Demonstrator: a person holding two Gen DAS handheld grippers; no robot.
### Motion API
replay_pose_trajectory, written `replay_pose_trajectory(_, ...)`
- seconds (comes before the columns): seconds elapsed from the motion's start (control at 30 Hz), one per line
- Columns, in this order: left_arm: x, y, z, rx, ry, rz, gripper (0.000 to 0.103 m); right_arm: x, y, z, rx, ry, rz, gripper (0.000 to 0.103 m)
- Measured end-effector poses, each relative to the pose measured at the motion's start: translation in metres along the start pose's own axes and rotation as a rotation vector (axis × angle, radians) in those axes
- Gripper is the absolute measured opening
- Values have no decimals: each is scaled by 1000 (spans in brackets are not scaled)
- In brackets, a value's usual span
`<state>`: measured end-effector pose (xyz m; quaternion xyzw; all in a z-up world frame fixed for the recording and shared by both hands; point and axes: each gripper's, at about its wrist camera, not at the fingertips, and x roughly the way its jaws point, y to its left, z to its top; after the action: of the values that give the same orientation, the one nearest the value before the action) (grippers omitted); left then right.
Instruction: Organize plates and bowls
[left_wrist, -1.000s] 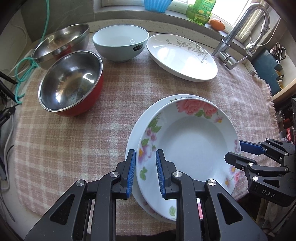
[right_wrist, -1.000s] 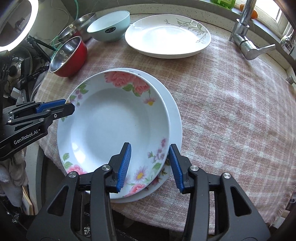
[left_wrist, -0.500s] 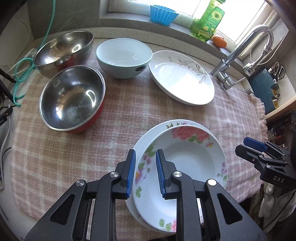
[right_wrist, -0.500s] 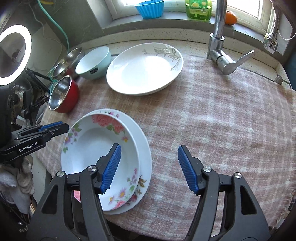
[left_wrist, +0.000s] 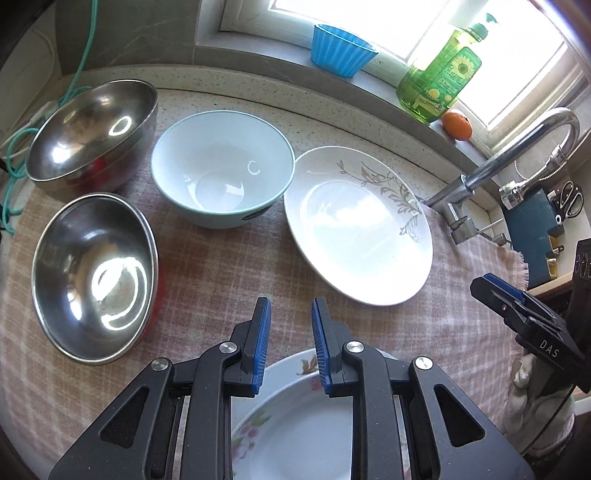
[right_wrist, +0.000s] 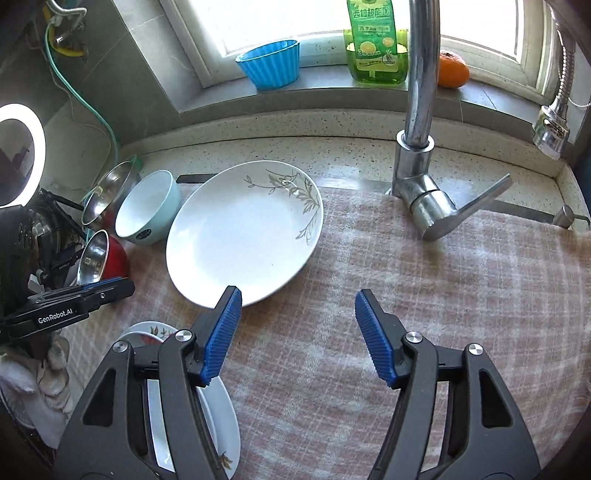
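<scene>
Two stacked floral plates (left_wrist: 295, 424) lie at the near edge of the checked cloth, partly under both grippers; they also show in the right wrist view (right_wrist: 218, 417). My left gripper (left_wrist: 290, 314) is above them, jaws a small gap apart, holding nothing. My right gripper (right_wrist: 297, 301) is wide open and empty over the cloth. A white leaf-pattern plate (left_wrist: 356, 225) (right_wrist: 243, 229) lies further back. A pale blue bowl (left_wrist: 221, 170) (right_wrist: 147, 208), a steel bowl (left_wrist: 92, 129) and a red-sided steel bowl (left_wrist: 92, 273) (right_wrist: 101, 258) sit at the left.
A chrome faucet (right_wrist: 421, 110) stands at the back right over the cloth (right_wrist: 424, 295). The window sill holds a blue cup (right_wrist: 269, 64), a green soap bottle (right_wrist: 376, 40) and an orange (right_wrist: 452, 68). A ring light (right_wrist: 18, 155) is at the left.
Both grippers let go of the floral plates and pulled back and up. The right gripper opened wide; the left gripper came off the plate rim. The plates stay stacked on the cloth.
</scene>
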<state>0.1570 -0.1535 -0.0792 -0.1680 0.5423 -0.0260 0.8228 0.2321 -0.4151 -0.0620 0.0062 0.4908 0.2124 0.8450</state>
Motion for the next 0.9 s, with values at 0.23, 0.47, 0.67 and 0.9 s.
replay_pose_trajectory(0.23, 17, 0, 15, -61, -2, 3, 22, 30, -10, 30, -1, 33, -5, 66)
replay_pose_trajectory(0.47, 29, -1, 23, -99, -8, 21, 22, 57, -13, 55, -35, 59, -8, 64)
replay_pose_trajectory(0.67, 38, -3, 26, -96, 8, 45, 22, 78, -11, 67, -67, 96, -16, 55)
replay_pose_trajectory(0.9, 45, -11, 29, -65, 16, 85, 22, 98, -10, 70, -93, 136, -20, 42)
